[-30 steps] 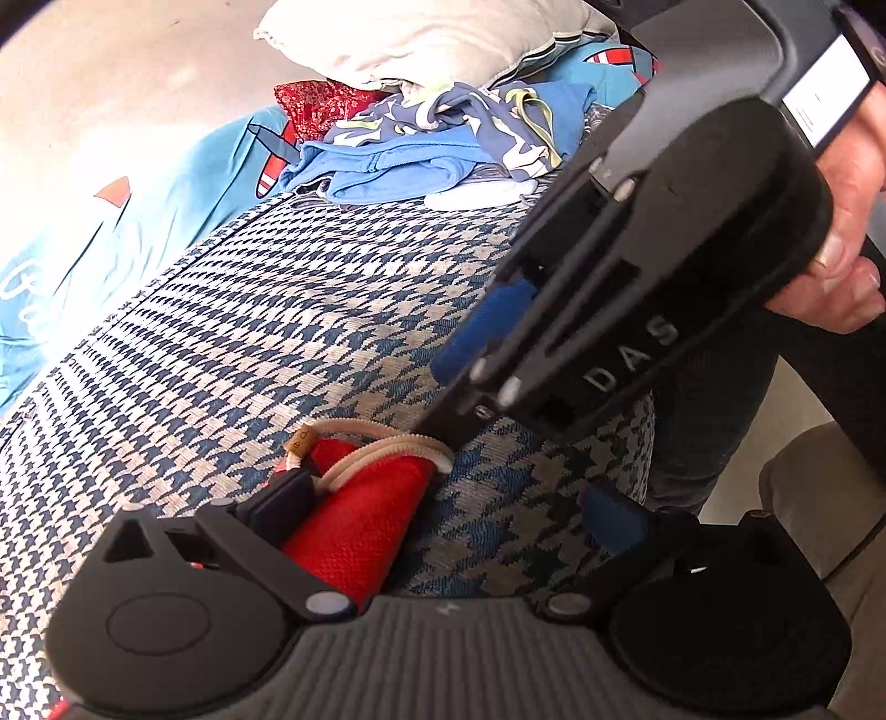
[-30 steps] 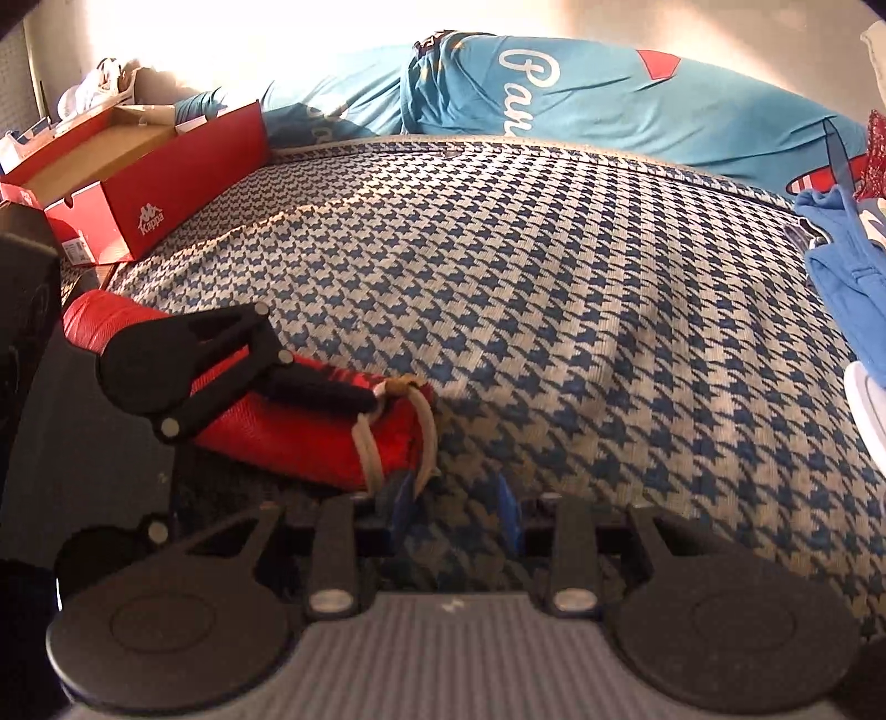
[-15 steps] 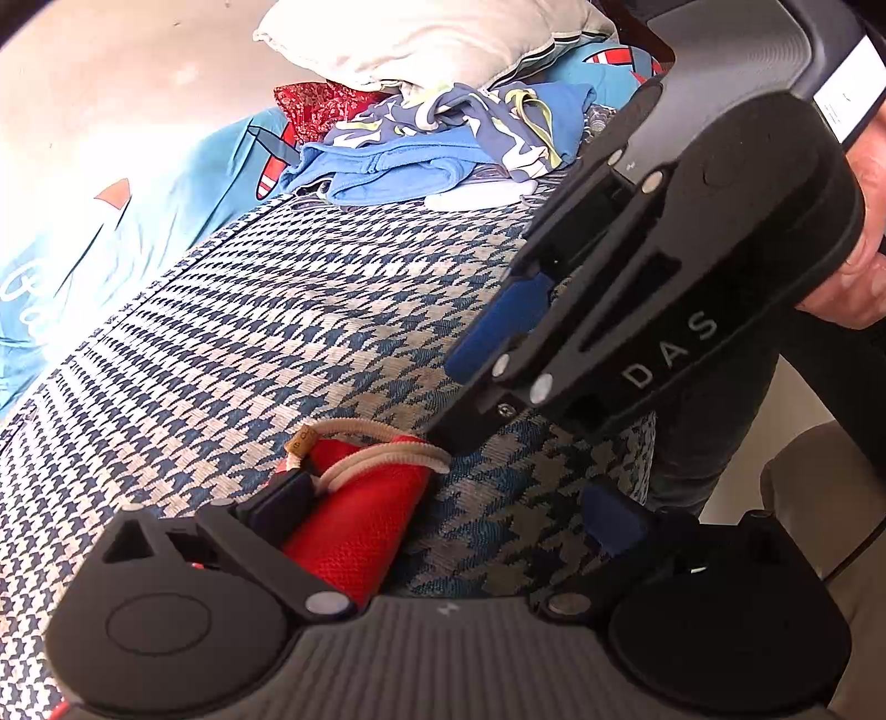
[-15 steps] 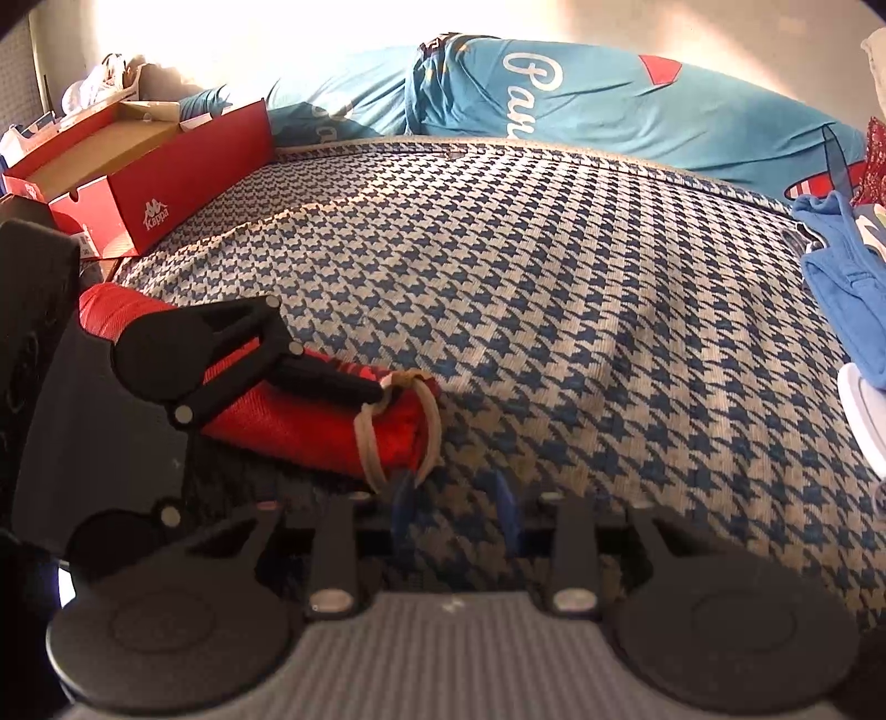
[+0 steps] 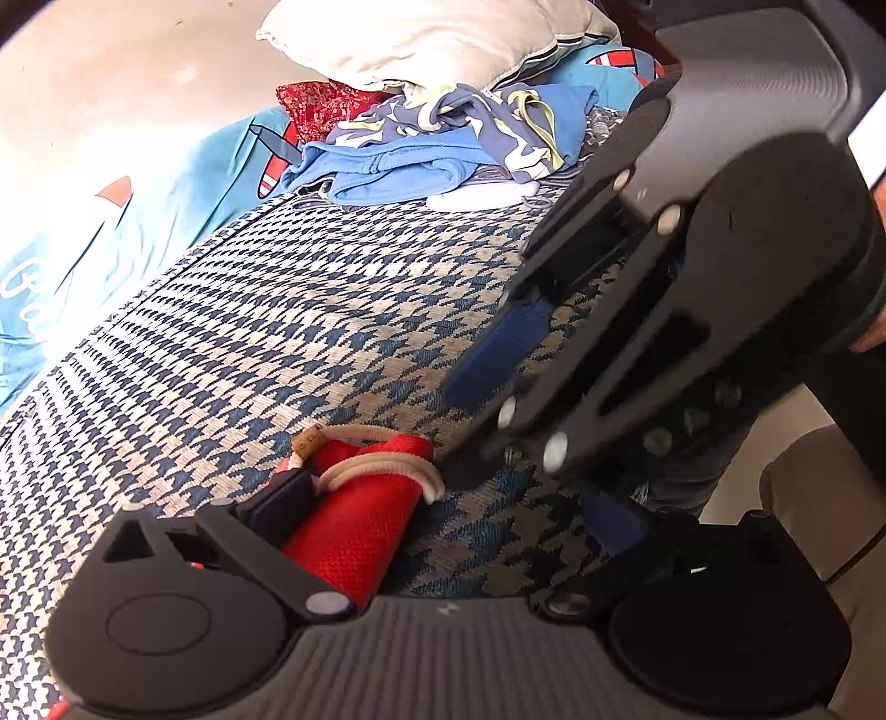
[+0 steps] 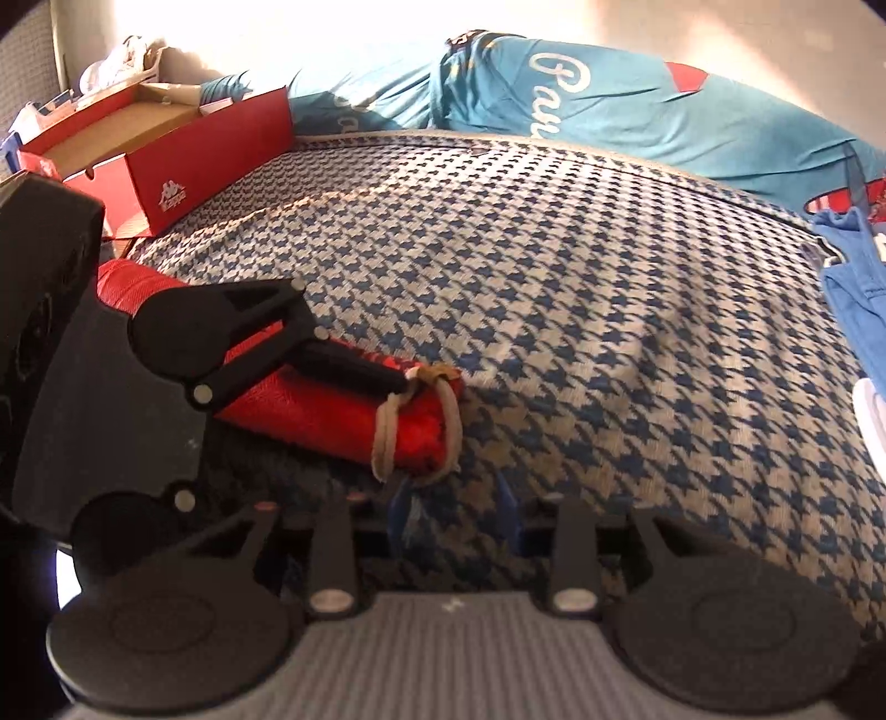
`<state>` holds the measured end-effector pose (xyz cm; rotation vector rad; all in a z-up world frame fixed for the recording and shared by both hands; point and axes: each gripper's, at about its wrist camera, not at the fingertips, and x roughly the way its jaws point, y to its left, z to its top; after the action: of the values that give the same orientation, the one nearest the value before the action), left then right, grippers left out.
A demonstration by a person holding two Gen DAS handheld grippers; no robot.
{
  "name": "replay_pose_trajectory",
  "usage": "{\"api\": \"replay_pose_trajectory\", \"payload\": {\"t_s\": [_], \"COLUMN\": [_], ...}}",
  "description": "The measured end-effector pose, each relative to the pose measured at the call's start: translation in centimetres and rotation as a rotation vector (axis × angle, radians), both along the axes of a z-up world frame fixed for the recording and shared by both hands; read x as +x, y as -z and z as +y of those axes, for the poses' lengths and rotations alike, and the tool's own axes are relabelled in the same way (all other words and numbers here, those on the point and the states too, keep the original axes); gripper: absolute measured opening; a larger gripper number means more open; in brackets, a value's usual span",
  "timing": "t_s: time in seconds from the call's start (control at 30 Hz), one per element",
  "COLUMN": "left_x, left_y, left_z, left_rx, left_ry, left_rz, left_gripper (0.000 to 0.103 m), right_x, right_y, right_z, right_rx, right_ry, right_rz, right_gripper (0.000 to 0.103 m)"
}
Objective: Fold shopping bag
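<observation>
The red shopping bag (image 5: 354, 531) lies rolled into a tight tube on the houndstooth bedspread (image 6: 554, 266), with a cream cord (image 5: 382, 462) wound round its near end. My left gripper (image 5: 448, 509) stands open, its left finger (image 6: 343, 363) resting along the top of the bag (image 6: 310, 415) and its right finger off the roll. My right gripper (image 6: 455, 509) hovers just in front of the corded end (image 6: 387, 432), its blue pads a little apart with only bedspread between them. From the left wrist view, the right gripper (image 5: 457, 435) points down at the cord.
An open red shoe box (image 6: 166, 166) sits at the bed's far left. Teal bedding (image 6: 609, 111) runs along the back. A heap of blue clothes (image 5: 443, 149) and a pillow (image 5: 432, 39) lie at the head of the bed. The bed's edge and a person's leg (image 5: 692, 487) are to the right.
In the left wrist view, the right gripper's body has shifted slightly to the right, its tips still by the cord. The bag and the left gripper have stayed put.
</observation>
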<state>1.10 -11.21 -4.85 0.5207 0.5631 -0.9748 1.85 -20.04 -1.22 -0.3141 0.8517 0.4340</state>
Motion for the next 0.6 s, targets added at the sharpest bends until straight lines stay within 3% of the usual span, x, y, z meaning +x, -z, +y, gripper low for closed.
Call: {"api": "replay_pose_trajectory", "payload": {"t_s": [0.17,0.6], "left_x": [0.0,-0.1], "left_y": [-0.1,-0.3], "left_z": [0.3,0.9], "left_rx": [-0.019,-0.045], "left_ry": [-0.011,-0.018], "left_rz": [0.017,0.038], "left_gripper": [0.103,0.103], "right_x": [0.1,-0.8], "right_y": [0.9,-0.2], "right_z": [1.6,1.2], "right_rx": [-0.054,-0.050], "right_ry": [-0.026,-0.048], "right_rz": [-0.053,-0.082], "right_gripper": [0.032,0.035]}}
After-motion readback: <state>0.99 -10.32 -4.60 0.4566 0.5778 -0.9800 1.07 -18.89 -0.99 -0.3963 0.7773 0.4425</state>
